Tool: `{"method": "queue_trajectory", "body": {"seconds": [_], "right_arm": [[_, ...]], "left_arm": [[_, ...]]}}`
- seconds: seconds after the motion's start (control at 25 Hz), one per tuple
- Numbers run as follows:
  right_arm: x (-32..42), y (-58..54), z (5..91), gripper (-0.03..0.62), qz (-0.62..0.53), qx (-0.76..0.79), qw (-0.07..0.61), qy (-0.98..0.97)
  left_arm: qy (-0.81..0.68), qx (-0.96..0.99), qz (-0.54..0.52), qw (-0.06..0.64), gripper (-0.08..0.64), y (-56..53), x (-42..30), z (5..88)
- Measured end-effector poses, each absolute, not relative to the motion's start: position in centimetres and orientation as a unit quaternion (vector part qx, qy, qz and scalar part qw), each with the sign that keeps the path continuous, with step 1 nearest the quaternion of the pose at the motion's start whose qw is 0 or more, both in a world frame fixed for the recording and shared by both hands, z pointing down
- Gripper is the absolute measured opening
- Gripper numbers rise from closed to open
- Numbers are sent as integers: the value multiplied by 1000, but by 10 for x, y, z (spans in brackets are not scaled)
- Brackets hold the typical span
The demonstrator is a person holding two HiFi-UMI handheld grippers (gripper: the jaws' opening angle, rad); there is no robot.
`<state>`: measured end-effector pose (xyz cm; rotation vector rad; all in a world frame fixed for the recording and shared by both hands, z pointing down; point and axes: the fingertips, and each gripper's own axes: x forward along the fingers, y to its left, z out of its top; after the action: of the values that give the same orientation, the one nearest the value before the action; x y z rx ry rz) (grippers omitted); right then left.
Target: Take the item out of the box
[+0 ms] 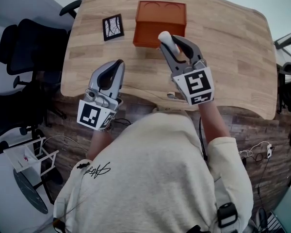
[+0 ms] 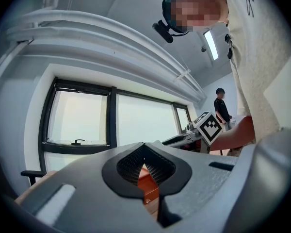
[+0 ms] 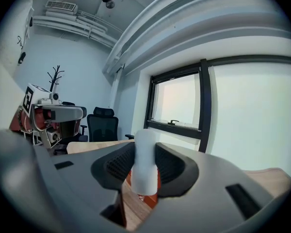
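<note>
A: Where are we keeping the item right now?

B: We are holding the white item (image 3: 145, 161) in the right gripper (image 1: 169, 42), jaws clamped on its sides. It is hanging over the near wall of the orange box (image 1: 146, 35), above the table (image 1: 233, 57). We are judging it lifted clear of the box.

A: Why are we gripping it mid-body?

B: We are guessing the ribbed pads bite best on the round flanks. 1 end is sticking out past the tips, handy for setting down.

A: And the left gripper (image 1: 120, 63)?

B: We are parking it by the table's near edge, jaws together, nothing between them, well apart from the box. That is likely keeping the lift path free.

A: How is the item looking?

B: We are noting a plain, smooth white cylinder with a rounded end and no label we can make out. 1 marker card (image 1: 113, 27) is lying left of the box.
</note>
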<state>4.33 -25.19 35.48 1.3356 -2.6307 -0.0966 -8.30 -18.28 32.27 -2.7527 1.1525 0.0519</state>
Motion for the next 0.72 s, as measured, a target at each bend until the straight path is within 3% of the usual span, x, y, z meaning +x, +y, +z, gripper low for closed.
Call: {"method": "queue_trajectory", "body": {"seconds": [0.72], "right_arm": [[59, -230, 330, 135, -26, 464, 16, -886]], "left_arm": [[378, -923, 16, 78, 3, -178, -79, 325]]}}
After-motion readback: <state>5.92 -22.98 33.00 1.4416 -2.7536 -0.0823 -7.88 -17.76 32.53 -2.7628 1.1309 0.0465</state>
